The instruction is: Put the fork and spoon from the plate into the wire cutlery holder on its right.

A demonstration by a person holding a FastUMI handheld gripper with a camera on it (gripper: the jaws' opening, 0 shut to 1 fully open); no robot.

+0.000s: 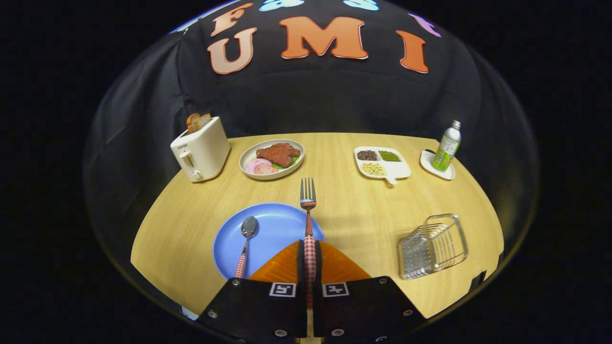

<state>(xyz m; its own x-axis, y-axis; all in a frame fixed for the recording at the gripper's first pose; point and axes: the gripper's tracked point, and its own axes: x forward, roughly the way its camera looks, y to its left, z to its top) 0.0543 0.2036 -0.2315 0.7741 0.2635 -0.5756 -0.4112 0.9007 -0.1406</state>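
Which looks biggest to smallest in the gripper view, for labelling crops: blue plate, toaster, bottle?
1. blue plate, nearest the camera, so flattered.
2. toaster.
3. bottle.
Tongs shut on the fork.

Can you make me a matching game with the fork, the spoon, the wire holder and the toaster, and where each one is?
Things:
1. fork
2. spoon
3. wire cutlery holder
4. toaster

Places:
A. lying on the blue plate
B. far side of the table, bread sticking out
C. handle pinched between the gripper fingers
D. on the table right of the plate

Pairs: 1-C, 2-A, 3-D, 4-B
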